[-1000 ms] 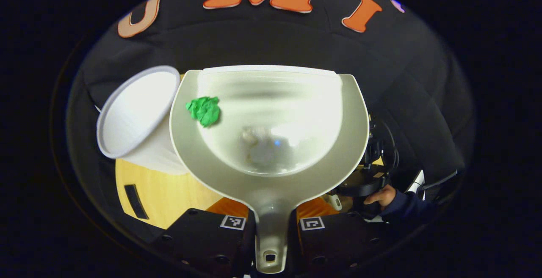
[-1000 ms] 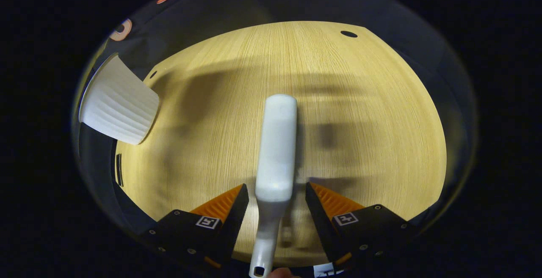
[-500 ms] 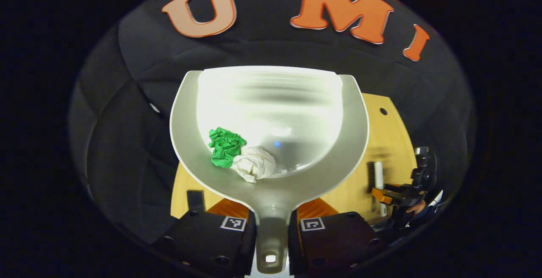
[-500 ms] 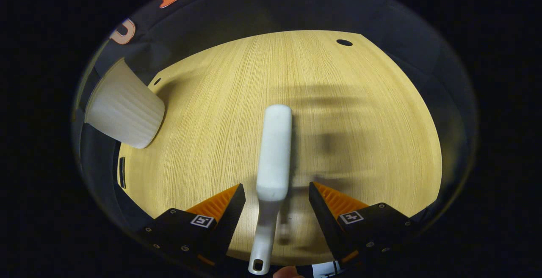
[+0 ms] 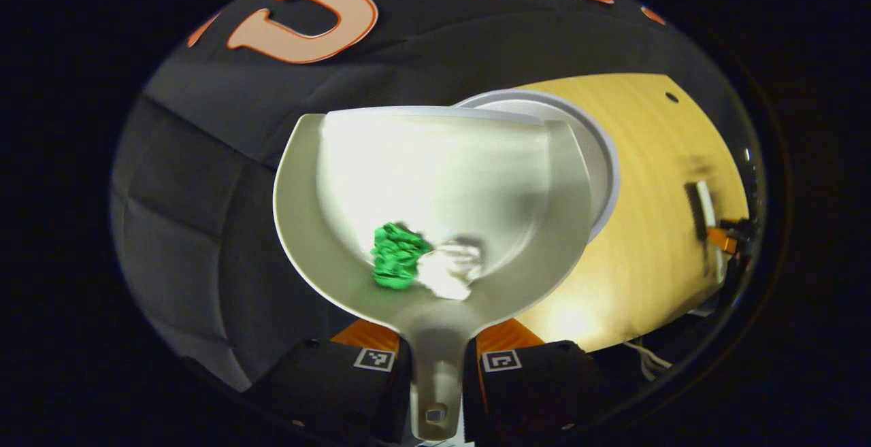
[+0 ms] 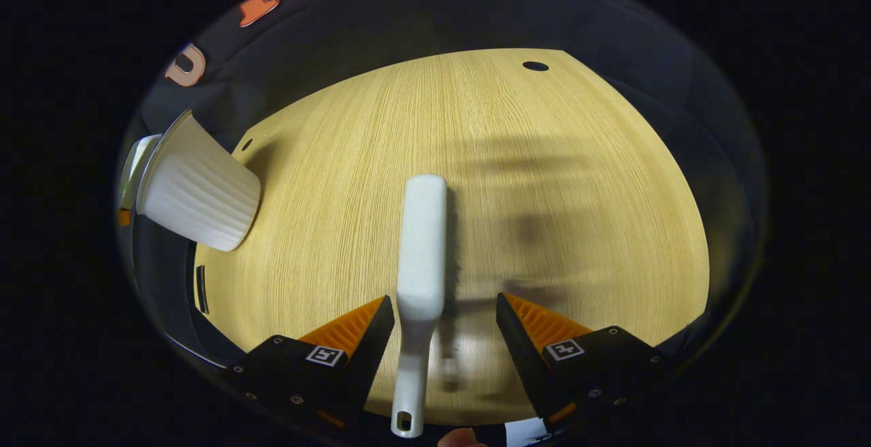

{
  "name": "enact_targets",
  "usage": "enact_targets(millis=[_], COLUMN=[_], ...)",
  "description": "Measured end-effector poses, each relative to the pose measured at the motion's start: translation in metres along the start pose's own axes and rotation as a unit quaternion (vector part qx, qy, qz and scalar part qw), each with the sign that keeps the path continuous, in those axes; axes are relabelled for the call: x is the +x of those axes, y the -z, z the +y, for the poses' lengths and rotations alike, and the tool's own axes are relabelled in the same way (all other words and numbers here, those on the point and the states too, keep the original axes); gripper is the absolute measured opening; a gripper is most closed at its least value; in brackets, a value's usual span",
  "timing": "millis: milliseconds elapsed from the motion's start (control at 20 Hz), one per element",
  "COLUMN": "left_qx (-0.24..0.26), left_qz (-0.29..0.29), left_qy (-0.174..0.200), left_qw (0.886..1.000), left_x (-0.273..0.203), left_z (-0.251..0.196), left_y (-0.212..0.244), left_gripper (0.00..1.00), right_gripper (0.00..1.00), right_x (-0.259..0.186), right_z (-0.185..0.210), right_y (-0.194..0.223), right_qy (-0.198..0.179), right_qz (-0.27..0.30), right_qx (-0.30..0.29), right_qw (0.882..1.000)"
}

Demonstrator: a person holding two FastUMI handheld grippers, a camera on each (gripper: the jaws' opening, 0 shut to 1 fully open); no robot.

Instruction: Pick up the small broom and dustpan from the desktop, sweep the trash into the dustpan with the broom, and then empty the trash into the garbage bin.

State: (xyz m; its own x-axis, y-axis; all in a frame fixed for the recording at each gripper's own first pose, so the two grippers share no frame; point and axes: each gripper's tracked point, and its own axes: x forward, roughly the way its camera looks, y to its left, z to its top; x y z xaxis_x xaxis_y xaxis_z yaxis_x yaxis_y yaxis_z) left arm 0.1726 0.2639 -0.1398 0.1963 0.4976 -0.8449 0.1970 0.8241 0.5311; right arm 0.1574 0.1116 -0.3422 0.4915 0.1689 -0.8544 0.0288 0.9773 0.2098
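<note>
Dustpan (image 5: 435, 181) handle pinched in left claw (image 5: 437, 365); green wad (image 5: 396, 256) and blurred white wad (image 5: 449, 271) just ahead; bin (image 5: 602, 154) rim partly hidden beyond. Right gripper view: right claw (image 6: 444, 338) spread, broom (image 6: 420, 263) lying between fingers on counter (image 6: 544, 181); bristles hidden.
</note>
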Motion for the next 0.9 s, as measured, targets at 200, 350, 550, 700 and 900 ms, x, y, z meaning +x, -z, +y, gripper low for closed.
enact_targets(millis=[200,350,550,700,900], left_qx=[0.121,0.218,0.337,0.375,0.324], left_qz=[0.003,-0.005,-0.03,-0.042,-0.052], left_qy=[-0.076,-0.166,-0.288,-0.327,-0.279], left_qw=[0.99,0.962,0.896,0.866,0.903], left_x=[0.001,0.003,0.009,0.032,-0.004], left_z=[0.033,0.074,0.116,0.123,0.103], left_y=[-0.008,-0.021,-0.05,-0.068,-0.055], left_gripper=[0.32,0.32,0.32,0.32,0.31], right_gripper=[0.92,0.92,0.92,0.92,0.92], right_x=[-0.003,-0.005,-0.008,-0.01,-0.013], right_z=[-0.003,-0.008,-0.009,-0.01,-0.011], right_y=[0.003,0.005,0.006,0.007,0.006], right_qy=[-0.001,0.002,0.0,-0.001,-0.002], right_qz=[-0.003,-0.003,-0.006,0.0,0.001], right_qx=[0.01,0.015,0.016,0.017,0.013], right_qw=[1.0,1.0,1.0,1.0,1.0])
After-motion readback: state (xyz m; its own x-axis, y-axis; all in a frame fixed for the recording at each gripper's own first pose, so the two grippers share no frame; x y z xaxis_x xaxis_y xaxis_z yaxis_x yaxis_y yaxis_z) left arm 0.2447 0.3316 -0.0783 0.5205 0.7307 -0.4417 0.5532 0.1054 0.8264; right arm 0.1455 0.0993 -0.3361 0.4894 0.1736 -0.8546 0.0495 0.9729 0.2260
